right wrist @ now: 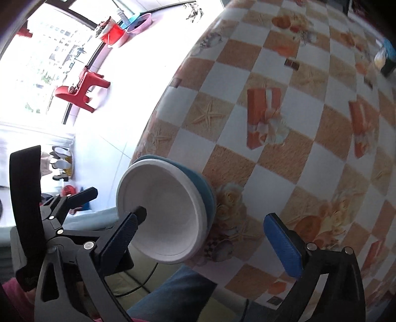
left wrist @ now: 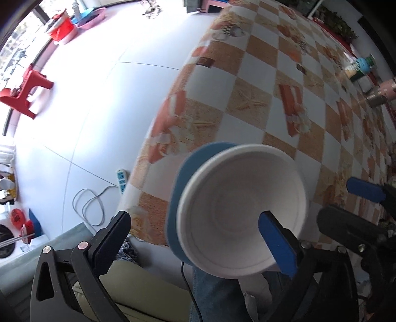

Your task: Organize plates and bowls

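Observation:
A white bowl (left wrist: pixel 237 208) sits nested on a blue plate or bowl (left wrist: pixel 195 158) at the near edge of the checkered table (left wrist: pixel 272 74). My left gripper (left wrist: pixel 198 230) is open, with its jaws wide apart around the bowl; its right blue pad (left wrist: pixel 277 245) reaches into the bowl's mouth. In the right wrist view the same white bowl (right wrist: pixel 165 213) on the blue dish (right wrist: pixel 205 188) lies between and ahead of my right gripper (right wrist: pixel 208 235), which is open and empty. The left gripper's fingertip (right wrist: pixel 139 214) shows at the bowl's rim there. The right gripper (left wrist: pixel 363 190) shows at right in the left view.
The table (right wrist: pixel 297 123) carries small jars and containers at its far right (left wrist: pixel 361 69). On the white floor stand a red stool (left wrist: pixel 22 94), red and pink basins (left wrist: pixel 74 22), and a power strip with cable (left wrist: pixel 121 178). The person's jeans-clad leg (right wrist: pixel 173 292) is below the table edge.

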{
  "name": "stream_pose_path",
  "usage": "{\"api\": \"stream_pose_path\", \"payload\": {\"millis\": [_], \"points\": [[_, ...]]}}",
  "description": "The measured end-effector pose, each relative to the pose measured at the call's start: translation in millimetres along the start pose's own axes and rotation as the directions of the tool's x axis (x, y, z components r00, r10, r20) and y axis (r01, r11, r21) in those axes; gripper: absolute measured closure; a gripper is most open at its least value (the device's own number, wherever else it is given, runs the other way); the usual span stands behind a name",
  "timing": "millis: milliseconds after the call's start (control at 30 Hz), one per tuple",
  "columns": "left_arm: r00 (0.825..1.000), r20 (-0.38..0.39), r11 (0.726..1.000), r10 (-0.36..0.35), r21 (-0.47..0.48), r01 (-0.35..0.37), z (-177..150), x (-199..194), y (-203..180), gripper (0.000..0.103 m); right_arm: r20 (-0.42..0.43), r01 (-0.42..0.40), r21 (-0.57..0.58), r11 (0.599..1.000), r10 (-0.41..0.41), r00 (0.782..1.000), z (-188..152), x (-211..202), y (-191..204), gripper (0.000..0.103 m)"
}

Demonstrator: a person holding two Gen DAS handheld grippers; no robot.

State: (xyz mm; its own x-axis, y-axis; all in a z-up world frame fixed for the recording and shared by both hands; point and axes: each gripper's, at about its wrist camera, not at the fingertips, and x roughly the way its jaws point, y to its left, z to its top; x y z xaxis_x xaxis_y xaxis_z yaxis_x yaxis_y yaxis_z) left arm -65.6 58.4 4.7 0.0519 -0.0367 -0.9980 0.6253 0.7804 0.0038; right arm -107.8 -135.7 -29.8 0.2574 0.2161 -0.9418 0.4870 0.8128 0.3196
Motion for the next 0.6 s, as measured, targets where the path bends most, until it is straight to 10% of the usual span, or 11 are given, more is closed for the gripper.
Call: {"api": "stream_pose_path", "payload": {"millis": [600], "points": [[0.997, -0.008, 0.993, 0.073, 0.092, -0.072, -11.1, -3.0, -26.3, 0.000, -0.075, 0.062, -0.024, 0.998, -0.064, 0.995, 1.5, 15.0, 3.4, 0.000]]}}
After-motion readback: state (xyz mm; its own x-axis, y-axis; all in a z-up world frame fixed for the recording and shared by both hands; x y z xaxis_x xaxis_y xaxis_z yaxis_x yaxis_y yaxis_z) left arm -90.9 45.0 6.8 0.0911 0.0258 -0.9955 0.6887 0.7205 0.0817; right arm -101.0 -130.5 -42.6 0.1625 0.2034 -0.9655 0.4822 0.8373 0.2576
